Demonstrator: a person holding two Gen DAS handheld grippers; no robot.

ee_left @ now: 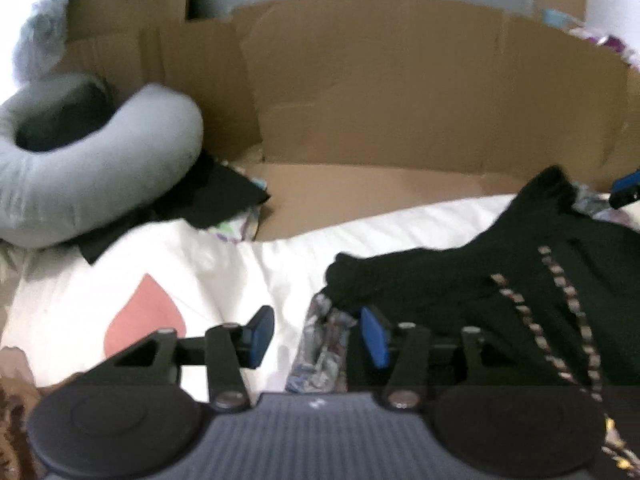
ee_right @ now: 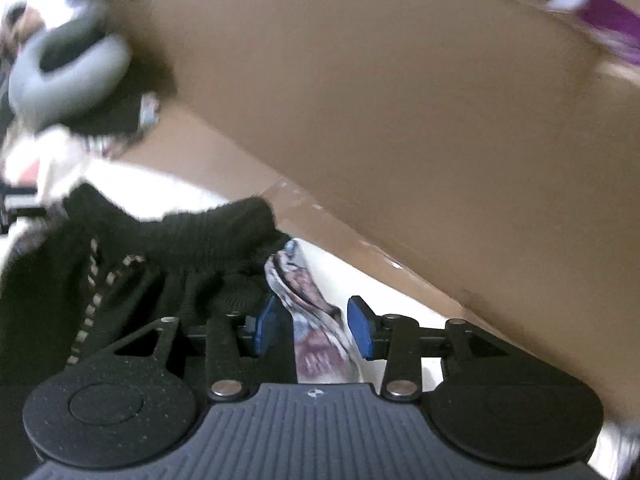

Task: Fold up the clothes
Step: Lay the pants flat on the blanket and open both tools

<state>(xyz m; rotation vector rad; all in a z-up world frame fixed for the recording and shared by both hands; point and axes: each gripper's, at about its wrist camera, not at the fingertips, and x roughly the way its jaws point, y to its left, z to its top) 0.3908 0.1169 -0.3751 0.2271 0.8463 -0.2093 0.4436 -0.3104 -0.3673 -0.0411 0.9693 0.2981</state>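
A black knit garment (ee_left: 500,280) with checkered trim lies bunched on a white sheet (ee_left: 240,272); a patterned cloth (ee_left: 320,344) sticks out under its edge. My left gripper (ee_left: 316,338) is open, its jaws wide apart, with the patterned cloth's edge between them. In the right wrist view the black garment (ee_right: 160,264) lies to the left and the patterned cloth (ee_right: 308,320) runs between the fingers of my right gripper (ee_right: 314,328), which is open and does not clamp it. The right gripper's blue pad (ee_left: 626,186) shows at the far right of the left wrist view.
A brown cardboard wall (ee_left: 400,88) stands behind the sheet and fills the right wrist view (ee_right: 400,120). A grey U-shaped pillow (ee_left: 100,152) lies at the left on dark cloth (ee_left: 216,196). The sheet has a pink shape (ee_left: 144,320).
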